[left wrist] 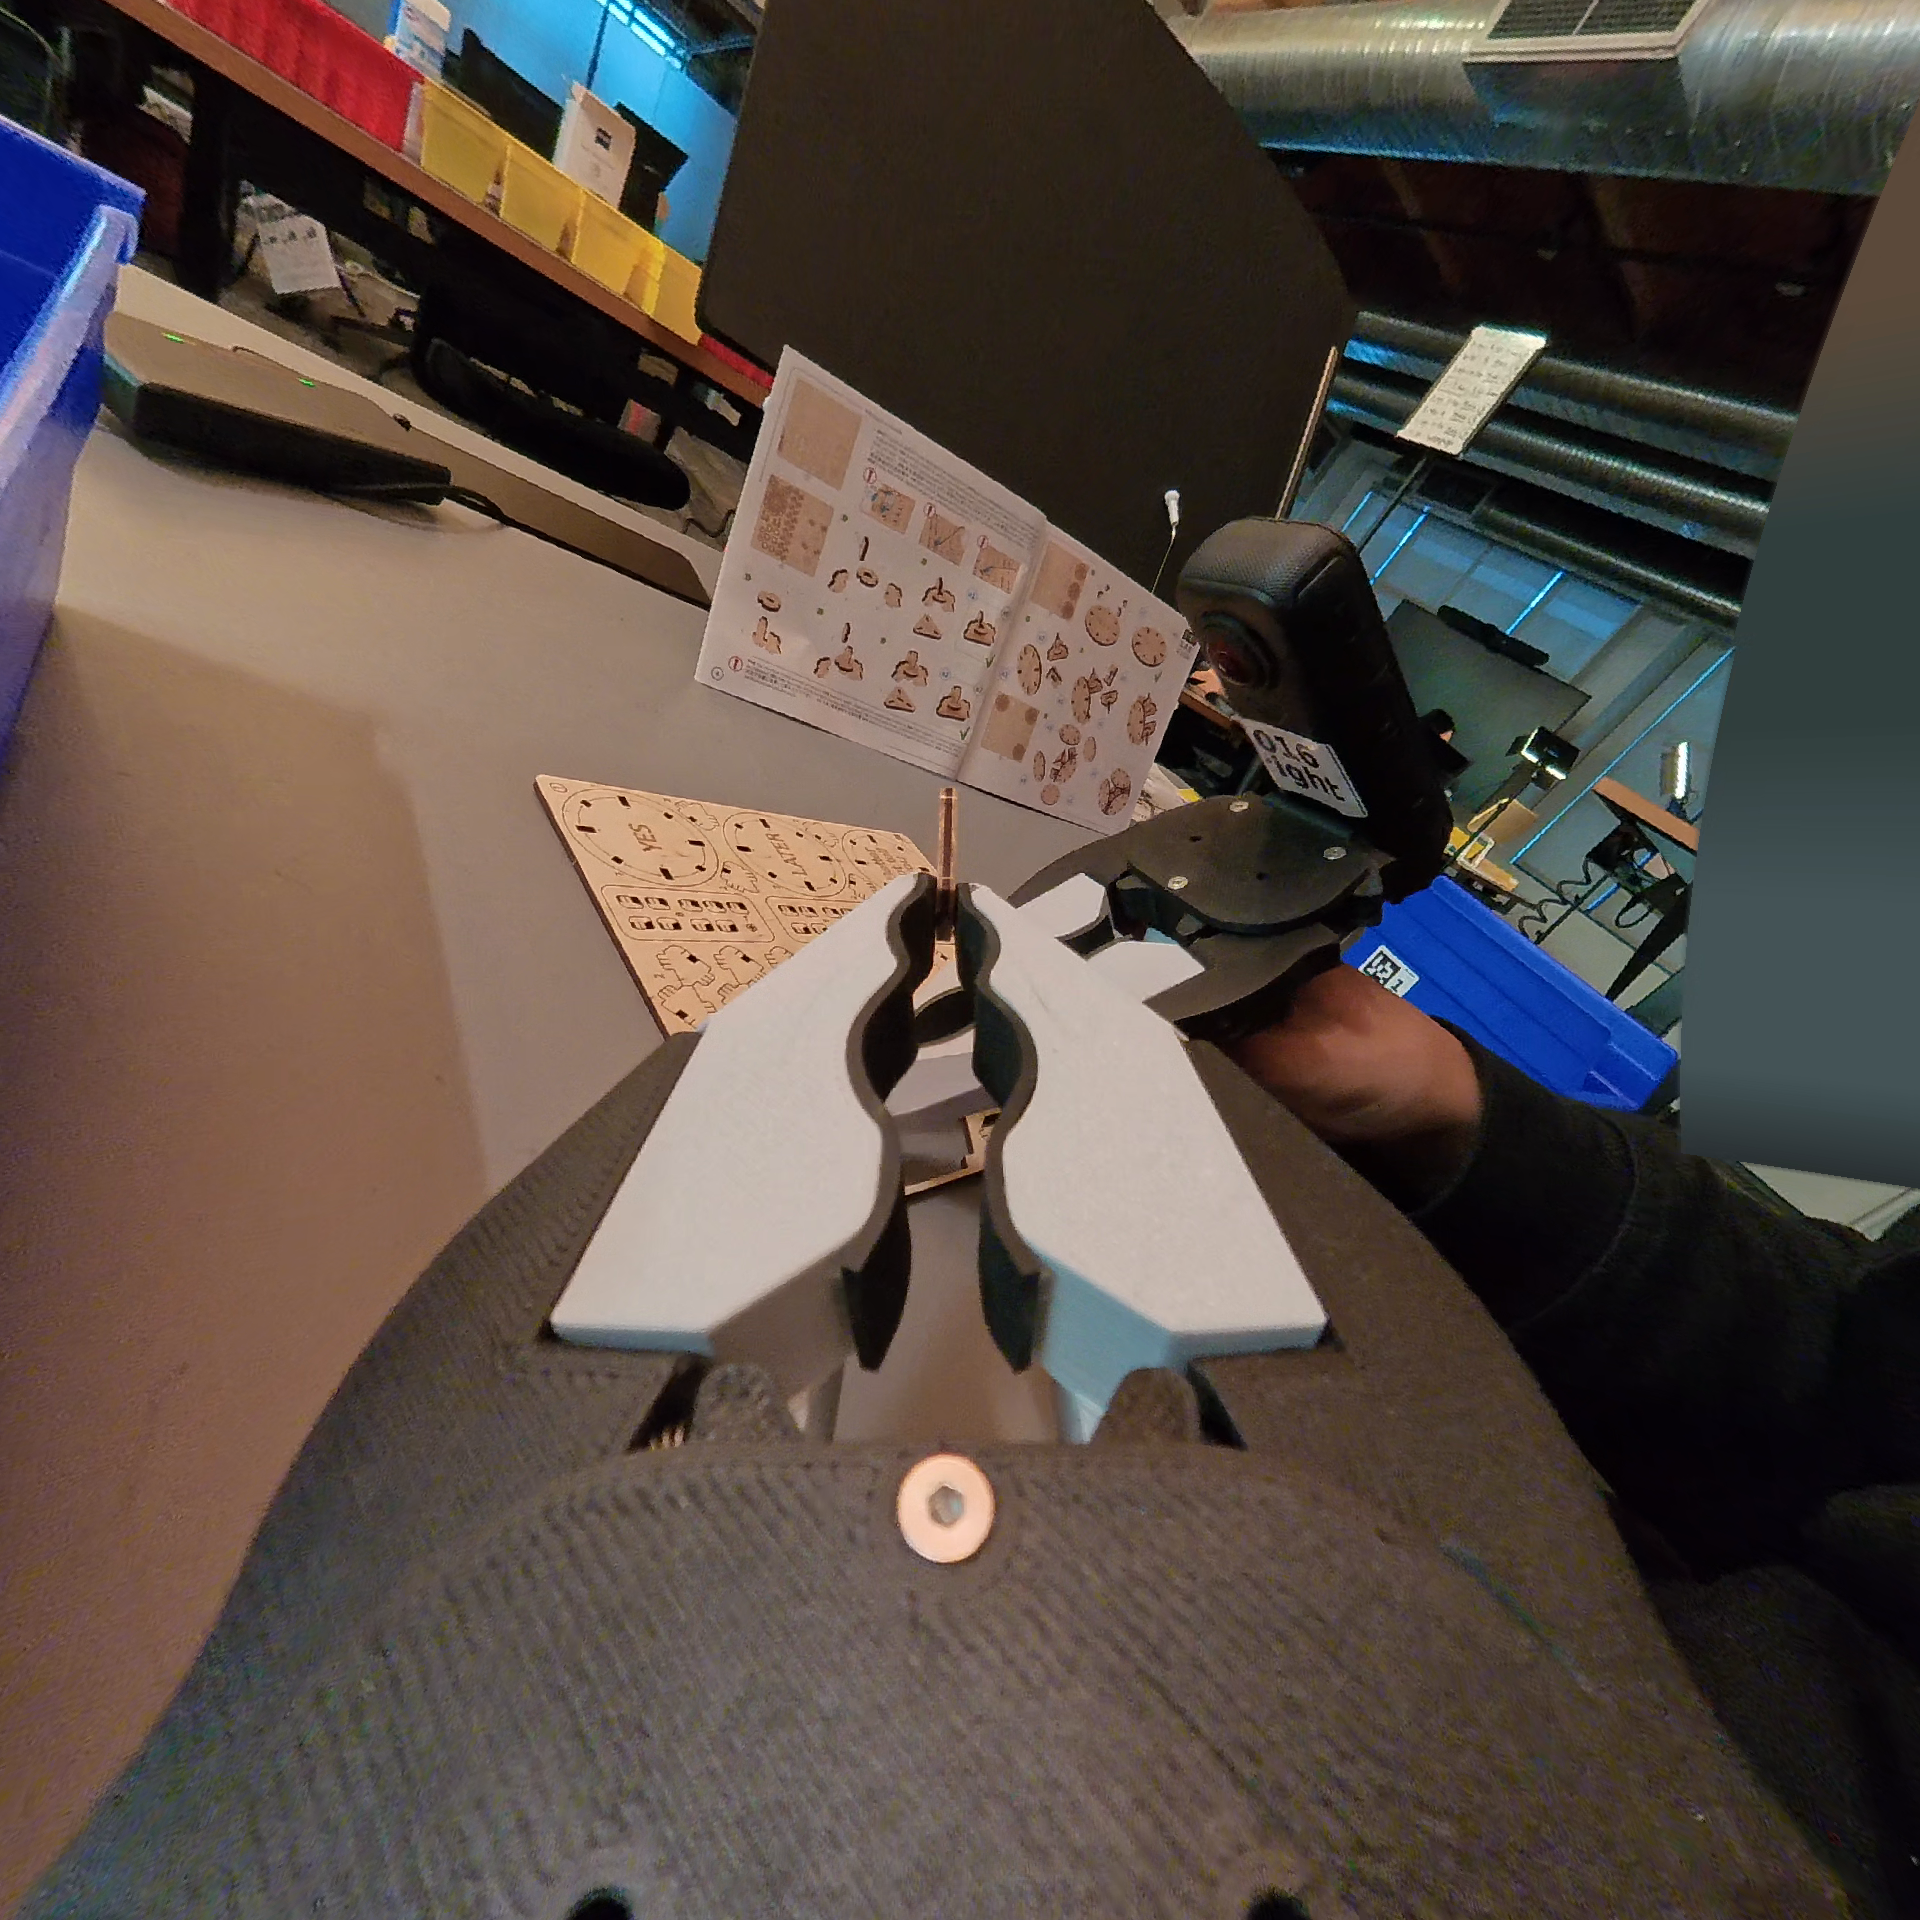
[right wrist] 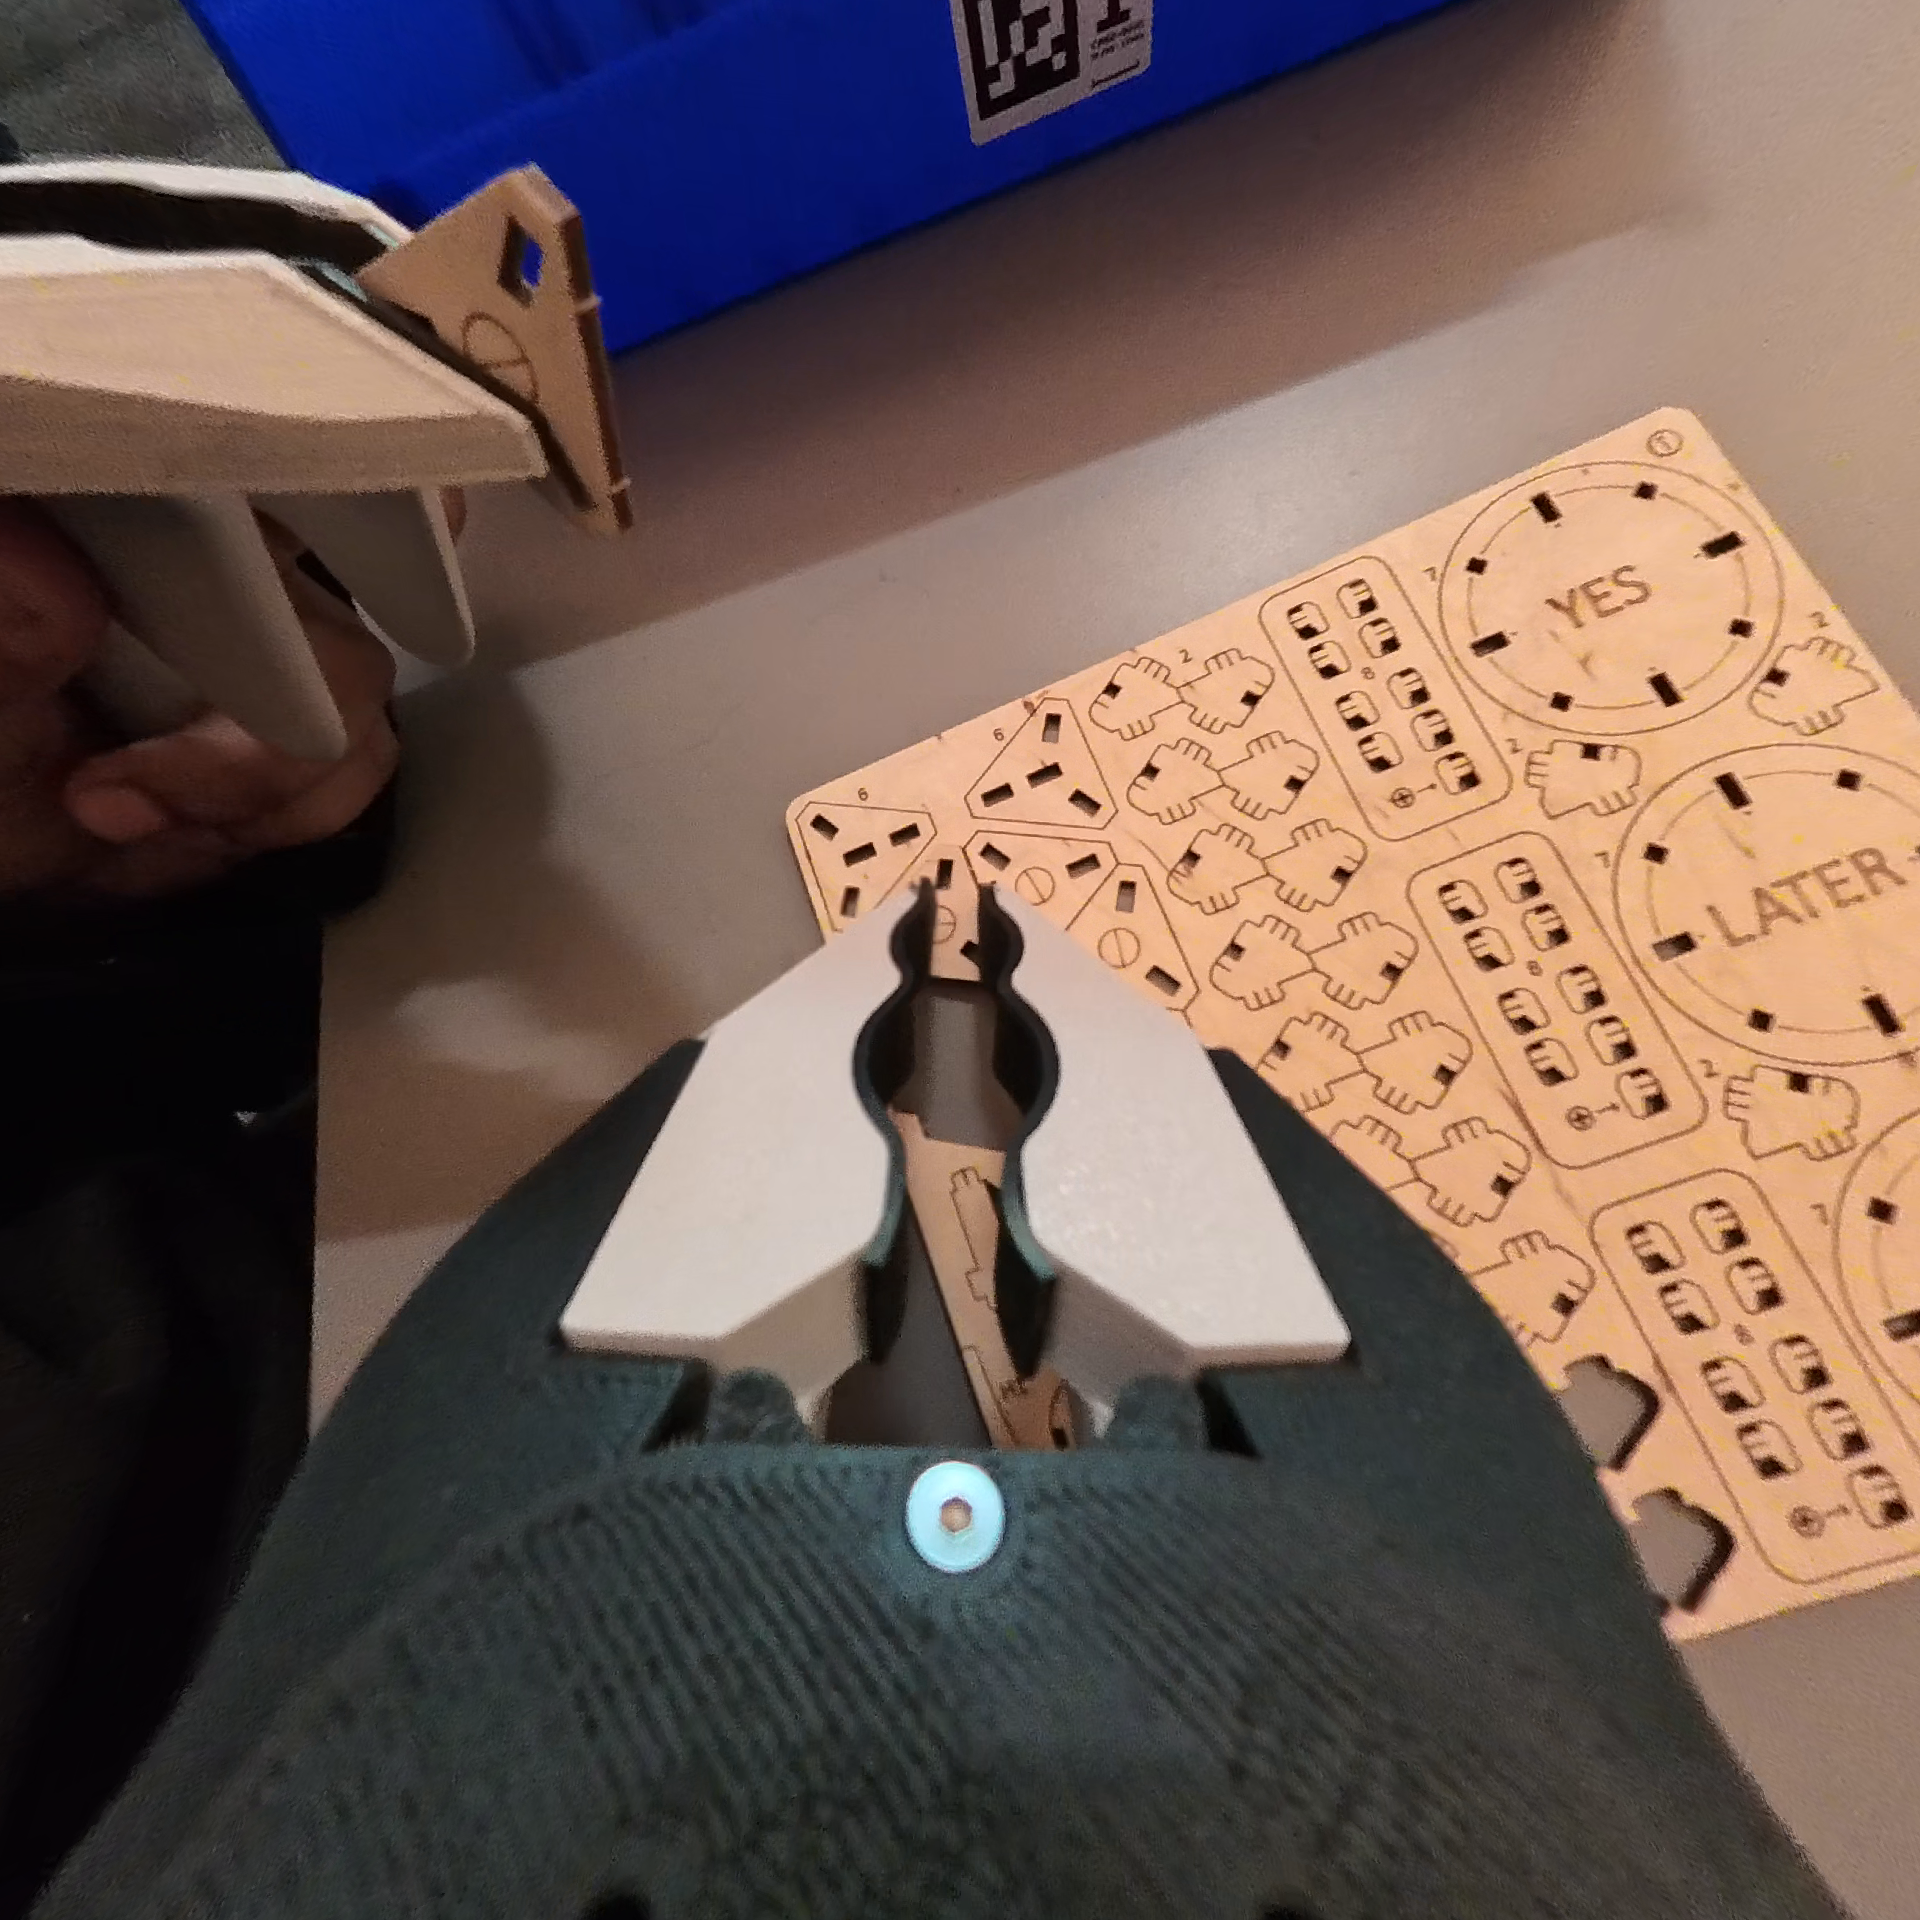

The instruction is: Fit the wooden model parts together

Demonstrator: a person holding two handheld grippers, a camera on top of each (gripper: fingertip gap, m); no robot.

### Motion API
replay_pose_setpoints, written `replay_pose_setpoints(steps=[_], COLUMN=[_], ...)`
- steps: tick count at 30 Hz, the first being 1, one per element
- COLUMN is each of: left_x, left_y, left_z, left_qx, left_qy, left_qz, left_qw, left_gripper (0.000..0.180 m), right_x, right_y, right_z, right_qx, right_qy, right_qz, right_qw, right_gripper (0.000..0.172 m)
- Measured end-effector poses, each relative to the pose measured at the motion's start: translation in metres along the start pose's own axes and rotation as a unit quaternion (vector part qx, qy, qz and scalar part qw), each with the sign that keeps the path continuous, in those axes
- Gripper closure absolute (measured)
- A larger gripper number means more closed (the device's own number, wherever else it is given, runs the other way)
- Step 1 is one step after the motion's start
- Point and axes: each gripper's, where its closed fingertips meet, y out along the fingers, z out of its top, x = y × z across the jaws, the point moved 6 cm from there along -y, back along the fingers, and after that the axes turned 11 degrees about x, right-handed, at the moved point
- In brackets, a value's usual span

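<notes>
Your wooden sheet (left wrist: 717, 894) lies flat on the table (left wrist: 312, 727). Behind the sheet the open booklet (left wrist: 935, 613) stands propped up. Right of the sheet sits a bin (left wrist: 1507, 987), probably apart from it. Your left gripper (right wrist: 551, 416) hangs above the table, left of the sheet.

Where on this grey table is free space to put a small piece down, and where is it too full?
Free: the grey table left of the wooden sheet, up to the blue bin; also the strip between the sheet and the other blue bin. Crowded: around the left gripper, pinching a wooden piece, and the right gripper at the sheet's corner.
</notes>
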Motion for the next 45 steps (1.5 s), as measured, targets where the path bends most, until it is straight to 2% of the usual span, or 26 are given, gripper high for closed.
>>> replay_pose_setpoints(steps=[6, 12, 15, 18, 20, 27, 31, 37, 41, 43, 45], left_x=[0.000, 0.000, 0.000, -0.001, -0.001, -0.001, -0.001, 0.000, 0.003, 0.007, 0.019], left_y=[0.000, 0.000, 0.000, -0.001, -0.001, -0.002, -0.002, -0.002, 0.002, 0.007, 0.016], left_z=[0.000, 0.000, 0.000, 0.001, 0.001, 0.001, 0.001, 0.000, -0.003, -0.010, -0.019], left_qx=[0.000, 0.001, 0.001, 0.001, 0.001, 0.002, 0.002, -0.002, -0.017, -0.029, -0.045], left_qy=[-0.001, -0.003, -0.004, -0.006, -0.007, -0.008, -0.007, 0.000, 0.011, -0.041, -0.143], left_qz=[0.000, -0.001, -0.001, -0.001, -0.001, -0.001, -0.001, 0.000, -0.001, -0.021, -0.072], left_qw=[1.000, 1.000, 1.000, 1.000, 1.000, 1.000, 1.000, 1.000, 1.000, 0.999, 0.986], left_gripper=[0.180, 0.180, 0.180, 0.180, 0.180, 0.180, 0.180, 0.180, 0.180, 0.180, 0.180], right_x=[0.000, -0.006, -0.004, -0.006, -0.005, -0.001, -0.004, 0.007, 0.016, 0.017, 0.013], right_y=[0.001, -0.007, 0.007, 0.008, 0.003, -0.015, -0.005, -0.053, -0.084, -0.096, -0.107], right_z=[0.002, 0.023, 0.005, 0.004, 0.011, 0.017, -0.004, 0.020, 0.011, 0.002, -0.006], right_qx=[-0.012, 0.063, -0.008, -0.015, 0.006, 0.047, 0.008, 0.138, 0.177, 0.189, 0.201], right_qy=[-0.030, -0.051, -0.068, -0.101, -0.114, -0.073, -0.060, -0.051, -0.033, -0.034, -0.035], right_qz=[-0.018, -0.017, -0.029, -0.047, -0.063, -0.051, -0.034, -0.060, -0.069, -0.078, -0.074], right_qw=[0.999, 0.997, 0.997, 0.994, 0.991, 0.995, 0.998, 0.987, 0.981, 0.978, 0.976], right_gripper=[0.169, 0.172, 0.172, 0.172, 0.172, 0.172, 0.172, 0.172, 0.172, 0.171, 0.168])
